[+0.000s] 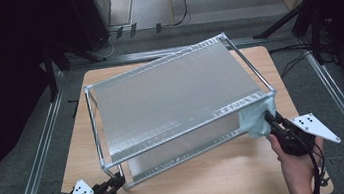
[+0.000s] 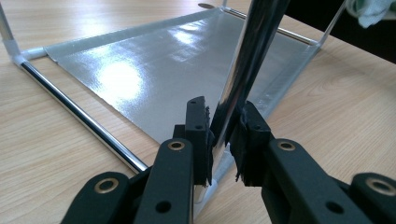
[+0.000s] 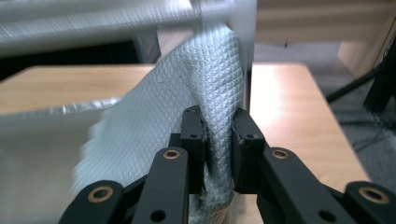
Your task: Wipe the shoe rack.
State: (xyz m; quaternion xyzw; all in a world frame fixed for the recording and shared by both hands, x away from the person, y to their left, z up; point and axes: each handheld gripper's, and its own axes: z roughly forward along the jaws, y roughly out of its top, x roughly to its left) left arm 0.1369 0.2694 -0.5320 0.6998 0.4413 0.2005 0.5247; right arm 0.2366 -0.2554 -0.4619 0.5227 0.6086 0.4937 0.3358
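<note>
Left gripper (image 2: 223, 135) clamps the rack (image 1: 175, 96) front leg (image 2: 243, 70). Right gripper (image 3: 217, 135) pinches cloth (image 3: 187, 102) against the rack's right corner. Both shelves bare.

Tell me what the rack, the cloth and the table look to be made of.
Rack: chrome-like metal rods, mirror-bright where the left gripper clamps one; its shelves look like glossy silver sheet, perhaps foil or plastic.
Cloth: pale woven fabric with a diamond-embossed texture, probably microfibre, pinched in the right gripper.
Table: light wood-grain top, possibly laminate.
</note>
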